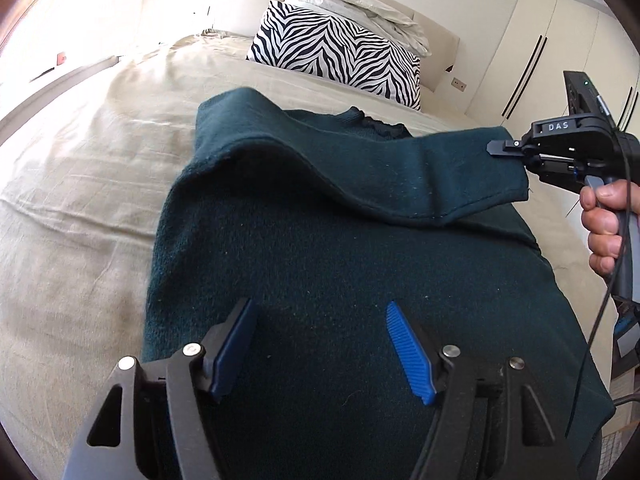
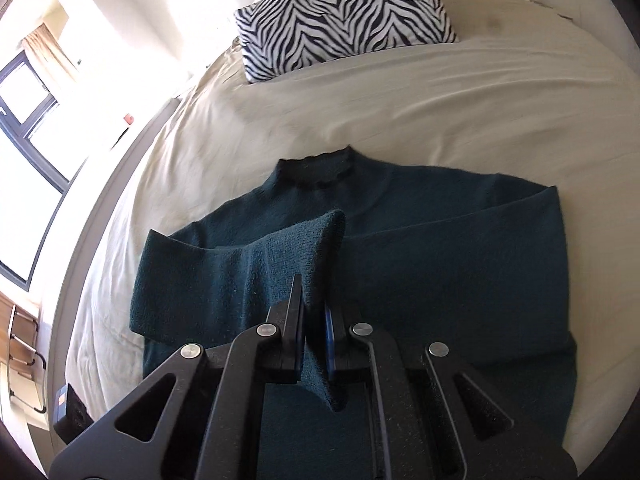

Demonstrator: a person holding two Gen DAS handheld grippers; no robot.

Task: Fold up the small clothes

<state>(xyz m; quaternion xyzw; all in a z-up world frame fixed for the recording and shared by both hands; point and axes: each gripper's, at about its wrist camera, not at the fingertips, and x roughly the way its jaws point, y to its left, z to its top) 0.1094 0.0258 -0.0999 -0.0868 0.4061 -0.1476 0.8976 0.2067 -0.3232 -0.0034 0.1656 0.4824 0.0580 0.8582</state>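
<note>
Right wrist view: the right gripper (image 2: 316, 316) is clamped on the dark green sweater's (image 2: 440, 264) sleeve (image 2: 280, 256) — lifted off the bed (image 2: 360, 112). Left gripper (image 1: 320, 344) hovers over the sweater, fingers apart — nothing between them.

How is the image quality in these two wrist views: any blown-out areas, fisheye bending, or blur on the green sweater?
Left wrist view: upper left wall burns out white; the bed edge bows from the fisheye; the sweater stays sharp, dark and low in detail. Right wrist view: the window side glares white; the sleeve knit is crisp, and the zebra pillow curves near the rim.
</note>
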